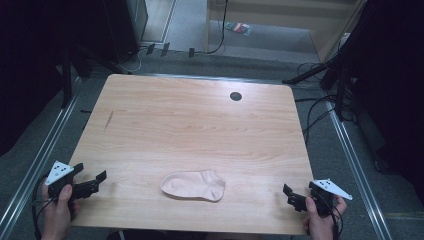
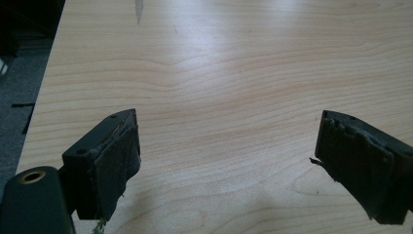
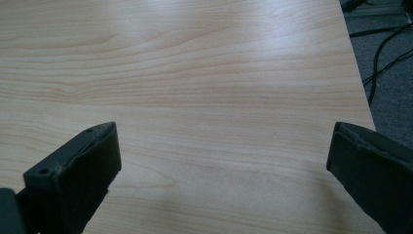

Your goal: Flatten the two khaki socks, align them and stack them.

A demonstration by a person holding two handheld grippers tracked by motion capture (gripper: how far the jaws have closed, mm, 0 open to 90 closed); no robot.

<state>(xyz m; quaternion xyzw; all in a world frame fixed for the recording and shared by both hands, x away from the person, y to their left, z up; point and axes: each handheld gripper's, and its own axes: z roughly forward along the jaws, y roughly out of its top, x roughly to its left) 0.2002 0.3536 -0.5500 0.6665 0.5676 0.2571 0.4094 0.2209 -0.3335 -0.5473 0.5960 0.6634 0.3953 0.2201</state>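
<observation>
A pale pink ankle sock (image 1: 194,185) lies flat near the front edge of the wooden table (image 1: 190,125), between my two hands. My left gripper (image 1: 91,178) hovers at the front left corner, open, with only bare wood between its jaws (image 2: 226,161). At the front right corner my right gripper (image 1: 296,192) is also open and holds nothing (image 3: 224,170). Each gripper is well apart from the sock, roughly a hand's width or more to either side.
A small black round grommet (image 1: 235,96) sits in the table's far right part, and a dark streak (image 1: 109,120) marks the far left. Cables (image 1: 315,110) and dark stands crowd the floor around the table's right and back sides.
</observation>
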